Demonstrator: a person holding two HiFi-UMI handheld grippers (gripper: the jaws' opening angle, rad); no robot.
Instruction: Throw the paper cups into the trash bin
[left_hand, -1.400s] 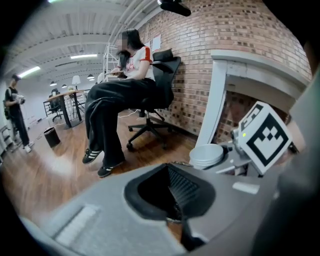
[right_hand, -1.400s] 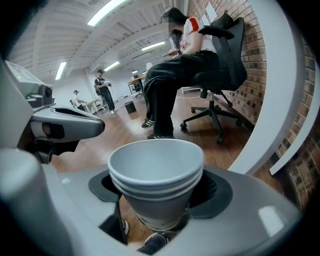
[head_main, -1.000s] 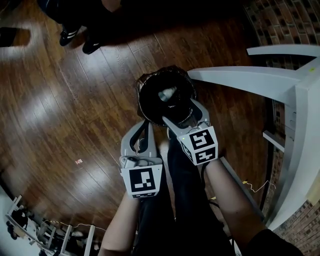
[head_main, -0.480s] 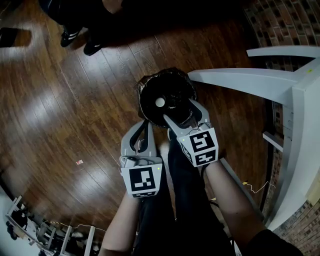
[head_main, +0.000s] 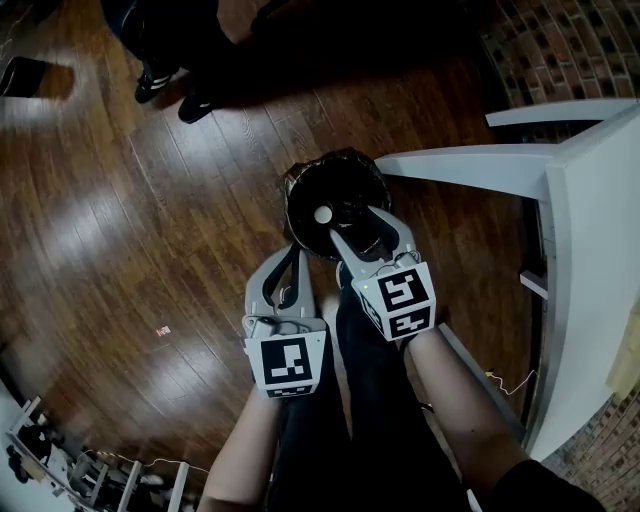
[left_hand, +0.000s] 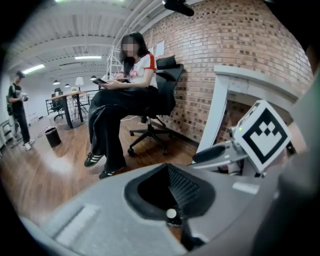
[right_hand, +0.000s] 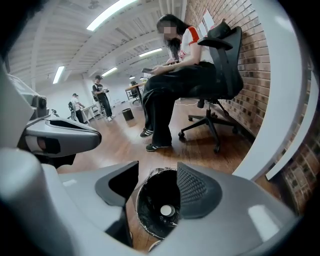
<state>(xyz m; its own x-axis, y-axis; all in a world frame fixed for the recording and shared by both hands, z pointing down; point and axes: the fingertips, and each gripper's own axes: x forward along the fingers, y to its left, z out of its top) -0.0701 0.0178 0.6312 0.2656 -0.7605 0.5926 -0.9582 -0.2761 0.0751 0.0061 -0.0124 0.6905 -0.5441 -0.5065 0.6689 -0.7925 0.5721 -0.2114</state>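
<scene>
A round trash bin (head_main: 300, 185) with a black liner stands on the wooden floor, and a white paper cup (head_main: 323, 214) lies at its bottom. My right gripper (head_main: 362, 225) hangs over the bin's near rim. Its jaws have just been closing but still stand apart, with nothing between them. In the right gripper view the bin (right_hand: 145, 200) and the cup (right_hand: 166, 210) show through that gap. My left gripper (head_main: 290, 255) is beside the bin on its near left, fingers together and empty. In the left gripper view the cup (left_hand: 171, 214) shows just past the pads.
A white table (head_main: 580, 250) stands close on the right against a brick wall (head_main: 560, 40). A person sits on a black office chair (right_hand: 220, 65) beyond the bin, shoes (head_main: 160, 80) on the floor. More people and desks are far back.
The cup was still dropping into the bin a second ago and now lies at its bottom. The right jaws have narrowed, and both grippers have lifted slightly.
</scene>
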